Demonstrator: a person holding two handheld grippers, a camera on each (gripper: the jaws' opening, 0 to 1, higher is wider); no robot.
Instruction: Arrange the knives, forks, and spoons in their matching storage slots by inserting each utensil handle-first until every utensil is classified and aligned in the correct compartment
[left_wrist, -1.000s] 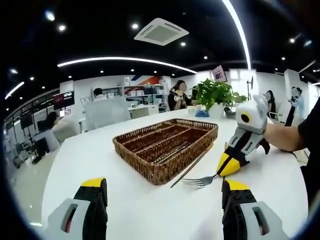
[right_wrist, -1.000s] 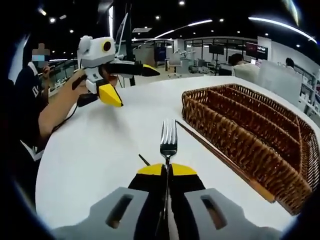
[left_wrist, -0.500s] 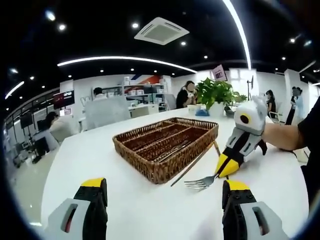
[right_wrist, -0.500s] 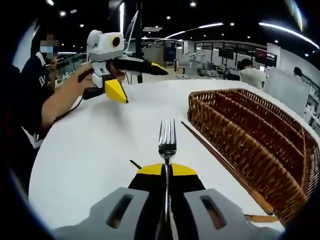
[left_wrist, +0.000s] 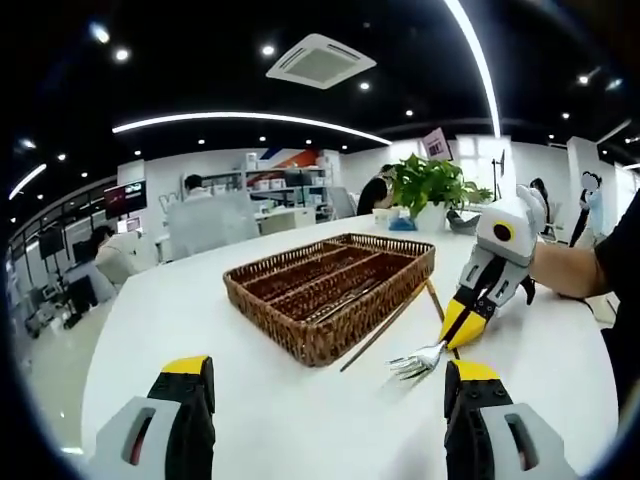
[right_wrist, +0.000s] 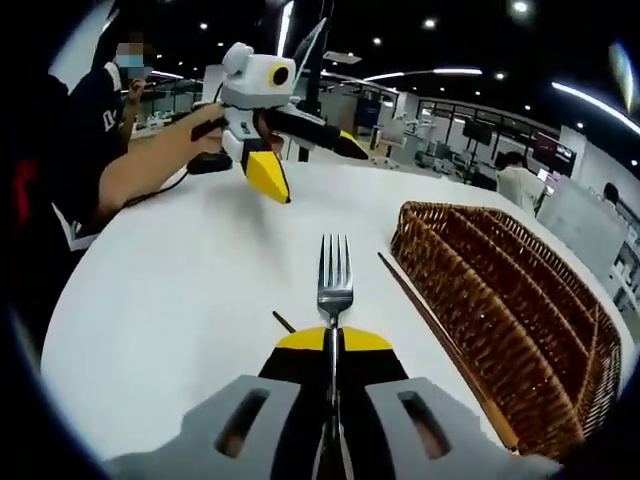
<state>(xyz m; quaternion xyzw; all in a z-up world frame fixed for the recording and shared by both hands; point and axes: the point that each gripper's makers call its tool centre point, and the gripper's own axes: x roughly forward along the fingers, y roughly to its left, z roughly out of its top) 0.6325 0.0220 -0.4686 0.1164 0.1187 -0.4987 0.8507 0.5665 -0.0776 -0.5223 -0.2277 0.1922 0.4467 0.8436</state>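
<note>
Right gripper (right_wrist: 333, 345) clamped on one fork (right_wrist: 334, 285), tines forward, beside wicker cutlery tray (left_wrist: 330, 290) on white table (left_wrist: 250, 400); left gripper (left_wrist: 325, 400) gaping, empty. One chopstick (left_wrist: 385, 327) against tray.

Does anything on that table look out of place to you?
Yes: a chopstick lies on the table beside the basket rather than in a slot. The fork is out too, clamped in the right gripper, tines forward.
</note>
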